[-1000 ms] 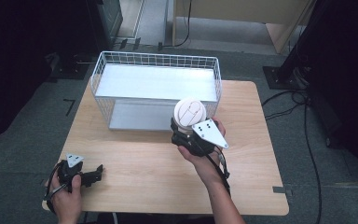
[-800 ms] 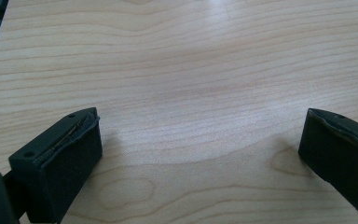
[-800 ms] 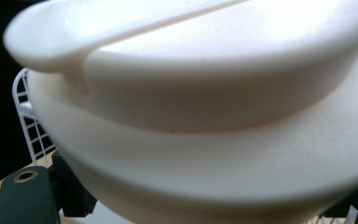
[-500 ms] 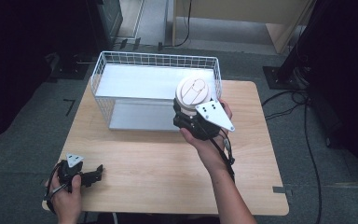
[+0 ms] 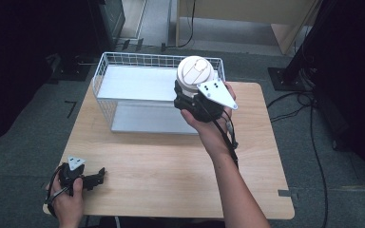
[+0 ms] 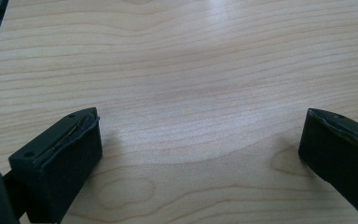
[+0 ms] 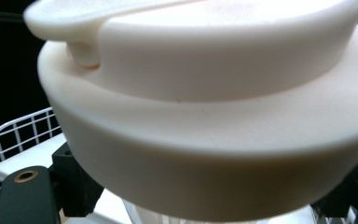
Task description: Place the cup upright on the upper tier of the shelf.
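The right tool (image 5: 190, 97) is clamped on a white cup (image 5: 196, 75) with a fitted lid, gripping it below the lid's wide rim; in the right gripper view the lid (image 7: 205, 107) bulges out just above the 2 black jaws, which press in from either side under its overhang. The cup stands upright in the grip, lifted clear of the counter (image 5: 180, 161), and hangs right over the near right corner of the wire basket (image 5: 123, 71), which lies just beyond and to the left of the tool. The basket's pale floor is bare.

The cup looks like light, stiff plastic (the part under the lid seems clear and ribbed, though little of it shows). Smooth walls like these can slip, so taking hold just under the lid's lip is a sound choice: the rim acts as a stop if the cup slides down. Whether anything is inside cannot be told, so I would keep it upright and not squeeze hard, since thin walls may flex and loosen the lid. The flip tab on the lid's top is no place to grab.

Well away, toward the person and to the left, the left tool (image 5: 97, 176) rests low on the counter's near corner, its 2 jaws standing wide apart over bare wood with nothing between them.
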A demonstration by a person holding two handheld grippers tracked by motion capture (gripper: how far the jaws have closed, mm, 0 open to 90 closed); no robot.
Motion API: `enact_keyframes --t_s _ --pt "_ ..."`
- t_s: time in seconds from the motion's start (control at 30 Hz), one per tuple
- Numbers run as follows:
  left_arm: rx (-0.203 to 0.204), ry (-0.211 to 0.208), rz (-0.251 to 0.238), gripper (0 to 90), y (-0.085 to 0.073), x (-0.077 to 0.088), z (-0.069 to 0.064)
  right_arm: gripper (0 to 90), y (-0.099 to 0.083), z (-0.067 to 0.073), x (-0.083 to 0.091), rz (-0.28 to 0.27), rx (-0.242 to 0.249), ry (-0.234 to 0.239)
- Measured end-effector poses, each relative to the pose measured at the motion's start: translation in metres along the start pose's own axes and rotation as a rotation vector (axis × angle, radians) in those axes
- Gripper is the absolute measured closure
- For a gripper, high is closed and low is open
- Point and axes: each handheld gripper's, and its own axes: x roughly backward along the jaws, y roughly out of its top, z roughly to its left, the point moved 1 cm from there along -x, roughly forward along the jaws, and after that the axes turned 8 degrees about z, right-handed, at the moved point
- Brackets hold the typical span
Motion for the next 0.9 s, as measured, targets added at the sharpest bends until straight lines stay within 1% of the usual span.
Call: enact_keyframes --t_s 0.07,0.13,0.17,0.27,0.33,0.37,0.4,0.5,0.63,0.67,0.77,0.8,0.83,0.9 --pt "0.0 0.0 0.0 0.0 0.0 0.0 0.0 15.6 0.004 -0.001 -0.007 0.003 0.007 -0.011" --pt "0.0 0.0 0.0 0.0 0.0 0.0 0.0 15.6 0.007 -0.002 -0.017 0.013 0.022 -0.028" --pt "-0.001 0.0 0.002 0.0 0.0 0.0 0.0 15.6 0.007 -0.002 -0.017 0.013 0.022 -0.028" --pt "-0.001 0.0 0.001 0.0 0.0 0.0 0.0 15.6 0.008 -0.004 -0.03 0.026 0.034 -0.046" --pt "-0.001 0.001 -0.001 0.0 0.0 0.0 0.0 15.6 0.008 -0.005 -0.043 0.044 0.041 -0.065" --pt "-0.001 0.001 0.0 0.0 0.0 0.0 0.0 15.6 0.008 -0.005 -0.043 0.044 0.041 -0.065" --pt "-0.001 0.001 -0.001 0.0 0.0 0.0 0.0 15.6 0.008 -0.006 -0.048 0.048 0.048 -0.075" --pt "-0.001 0.001 0.0 0.0 0.0 0.0 0.0 15.6 0.009 -0.007 -0.06 0.066 0.035 -0.077" --pt "0.0 0.001 -0.001 0.0 0.0 0.0 0.0 15.6 0.011 -0.007 -0.071 0.074 0.039 -0.085" --pt "0.0 0.001 -0.001 0.0 0.0 0.0 0.0 15.7 0.012 -0.006 -0.076 0.078 0.032 -0.089" --pt "0.0 0.001 -0.001 0.0 0.0 0.0 0.0 15.6 0.013 -0.005 -0.08 0.08 0.027 -0.088" --pt "0.0 0.001 -0.001 0.0 0.0 0.0 0.0 15.7 0.012 -0.006 -0.081 0.076 0.033 -0.086" --pt "-0.001 0.001 -0.001 0.0 0.0 0.0 0.0 15.7 0.012 -0.006 -0.082 0.074 0.027 -0.084" --pt "-0.001 0.001 -0.001 0.0 0.0 0.0 0.0 15.8 0.01 -0.013 -0.088 0.064 0.001 -0.09"
